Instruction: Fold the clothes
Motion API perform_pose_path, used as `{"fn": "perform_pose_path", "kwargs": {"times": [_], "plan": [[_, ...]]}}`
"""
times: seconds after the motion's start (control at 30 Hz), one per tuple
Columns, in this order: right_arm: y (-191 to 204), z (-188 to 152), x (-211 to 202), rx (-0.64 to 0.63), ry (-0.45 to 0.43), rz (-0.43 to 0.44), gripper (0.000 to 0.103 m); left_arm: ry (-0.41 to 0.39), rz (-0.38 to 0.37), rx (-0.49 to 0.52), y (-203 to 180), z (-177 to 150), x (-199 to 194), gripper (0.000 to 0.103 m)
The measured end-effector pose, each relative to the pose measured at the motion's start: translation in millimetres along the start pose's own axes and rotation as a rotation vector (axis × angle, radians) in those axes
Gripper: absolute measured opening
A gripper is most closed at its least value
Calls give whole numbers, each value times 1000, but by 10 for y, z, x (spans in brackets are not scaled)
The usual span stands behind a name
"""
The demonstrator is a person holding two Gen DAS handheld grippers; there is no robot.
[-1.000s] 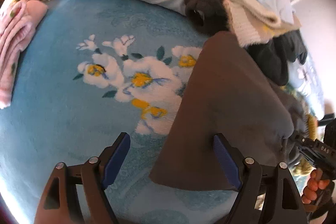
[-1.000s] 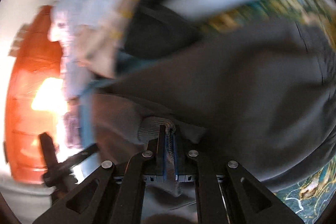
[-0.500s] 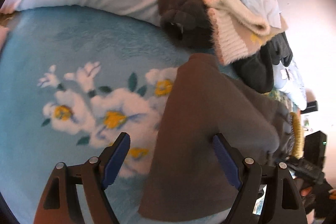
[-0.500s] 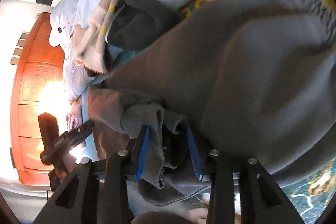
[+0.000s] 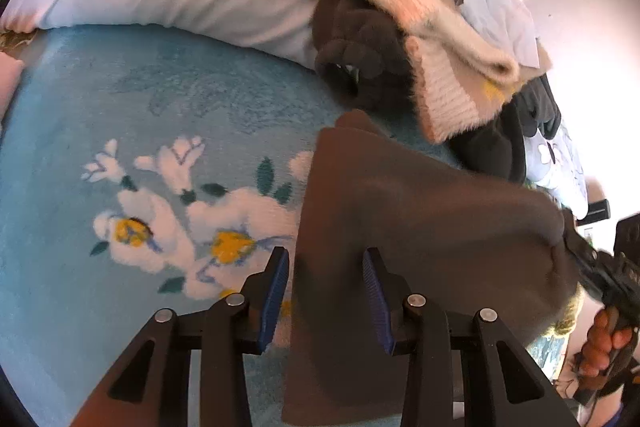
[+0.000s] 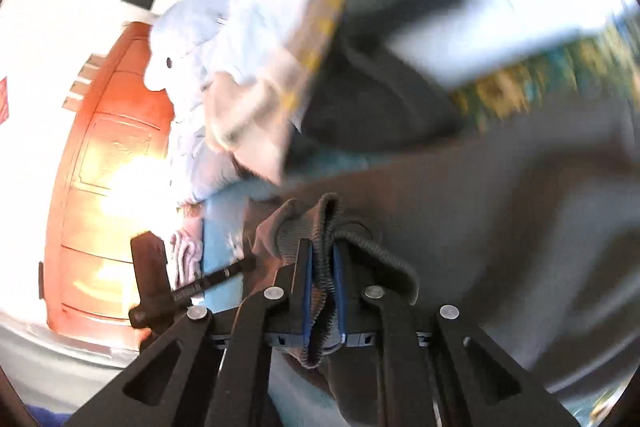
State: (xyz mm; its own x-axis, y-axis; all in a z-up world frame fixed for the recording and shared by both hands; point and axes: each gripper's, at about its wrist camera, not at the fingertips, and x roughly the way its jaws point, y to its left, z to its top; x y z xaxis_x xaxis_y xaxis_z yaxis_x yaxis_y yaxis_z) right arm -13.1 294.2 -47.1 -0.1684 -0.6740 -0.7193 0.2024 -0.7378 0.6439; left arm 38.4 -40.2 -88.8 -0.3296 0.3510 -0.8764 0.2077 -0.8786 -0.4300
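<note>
Grey garment (image 5: 420, 227) dragged left, blue floral blanket (image 5: 120, 147), wood door (image 6: 104, 187).

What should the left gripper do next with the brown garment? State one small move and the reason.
Probably finish closing the left gripper on the brown garment. Its jaws are closing with the cloth's edge between them, pads not yet pressing, while the right gripper already pinches the ribbed hem. Both ends must be held before folding over the blue blanket.

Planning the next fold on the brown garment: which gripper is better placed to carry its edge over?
Right. The right gripper is already clamped on the brown garment's ribbed hem. The left gripper is closing, its pads not yet pressing the cloth between them.
</note>
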Motion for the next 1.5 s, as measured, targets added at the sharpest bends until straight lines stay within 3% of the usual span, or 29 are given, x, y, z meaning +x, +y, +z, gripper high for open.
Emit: {"fn": "perform_pose_path", "kwargs": {"times": [0.17,0.3,0.4,0.47,0.53,0.6,0.67,0.7,0.73,0.83,0.93,1.03,1.3,1.5], "plan": [[-410,-115,350,77,104,-122,10,-50,91,41,-87,-18,-163,41],[-542,-162,368,129,82,-107,9,-36,89,129,-451,-81,-139,43],[-454,-140,333,112,66,-94,10,1,68,227,-955,-167,78,43],[-400,-153,214,107,31,-69,12,22,63,303,-1290,-249,180,43],[-384,-234,-59,110,-50,-44,12,41,61,372,-1615,-341,268,43],[-454,-398,-440,124,-166,-76,13,55,74,417,-1763,-363,415,43],[-687,-600,-783,187,-258,-139,25,67,99,449,-1903,-358,568,43],[-829,-724,-926,238,-303,-179,43,70,121,461,-1938,-292,690,43],[-991,-848,-1031,297,-336,-222,50,72,151,471,-1999,-296,756,43],[-1292,-1079,-1066,429,-368,-263,50,86,230,486,-2143,-350,863,44],[-1407,-1152,-1024,501,-390,-235,58,100,262,505,-2122,-379,907,45],[-1552,-1133,-1011,571,-414,-193,64,99,225,494,-2062,-339,790,44],[-1733,-1158,-1076,687,-507,-171,63,-27,99,294,-1588,-175,50,44],[-1592,-1098,-1122,695,-558,-182,43,-130,94,184,-1009,-169,-667,45]]}}
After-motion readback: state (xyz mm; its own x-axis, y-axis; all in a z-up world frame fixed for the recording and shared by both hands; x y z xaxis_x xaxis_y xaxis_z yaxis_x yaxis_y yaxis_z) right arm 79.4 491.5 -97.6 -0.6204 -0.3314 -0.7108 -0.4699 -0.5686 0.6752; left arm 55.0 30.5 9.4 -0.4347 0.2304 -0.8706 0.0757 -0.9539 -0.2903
